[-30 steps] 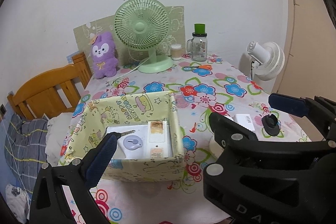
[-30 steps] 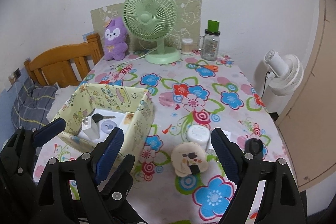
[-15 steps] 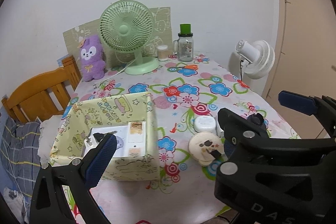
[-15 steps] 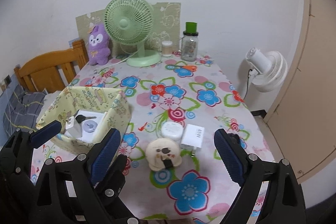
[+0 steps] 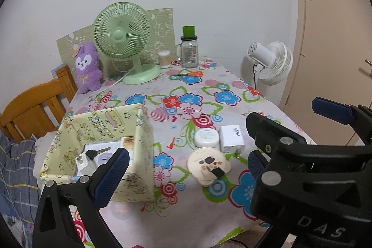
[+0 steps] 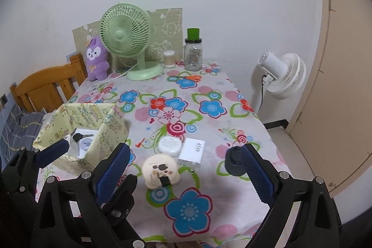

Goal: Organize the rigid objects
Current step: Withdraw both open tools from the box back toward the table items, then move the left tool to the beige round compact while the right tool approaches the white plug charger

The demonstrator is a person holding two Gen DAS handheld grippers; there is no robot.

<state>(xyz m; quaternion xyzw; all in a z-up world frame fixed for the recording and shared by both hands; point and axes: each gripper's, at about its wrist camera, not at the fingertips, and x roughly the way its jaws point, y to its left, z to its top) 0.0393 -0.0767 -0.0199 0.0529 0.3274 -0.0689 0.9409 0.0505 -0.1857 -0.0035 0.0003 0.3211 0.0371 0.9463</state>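
Evidently mid-sort, with some pieces boxed and others loose on the flowered table (image 6: 232,90).

Starting at nine o'clock: fabric box (image 6: 109,129), soft walls upright, parked near the left edge, within easy reach of the left gripper (image 5: 183,171). Already holds a key (image 6: 78,137) and a small white plug (image 5: 84,162) on top of flat white cartons, so likely the collecting bin. Left gripper hanging by the box's near wall, fingers released and spread wide, nothing between the pads; probably kept free to steady the floppy box.

Moving toward six o'clock: cream round disc (image 6: 160,170) with a black strap, flat on the cloth, touched by neither gripper. At twelve o'clock of it, white round case (image 6: 170,145); at one o'clock, white 45W charger (image 6: 192,151), close beside the case. Clustered together, seemingly waiting for transfer.

Right gripper (image 6: 184,172) poised over this cluster, jaws opening, pads bracketing the disc without pressing anything. Wide enough, by the look of it, to take the disc across.

At three o'clock of the disc: black round knob (image 6: 233,163), just beside the right-hand finger; touching or not, cannot tell.

Far back at twelve o'clock: purple plush (image 6: 96,59), green fan (image 6: 125,35), jar (image 6: 193,55), lined against the wall, seemingly outside the sorting.
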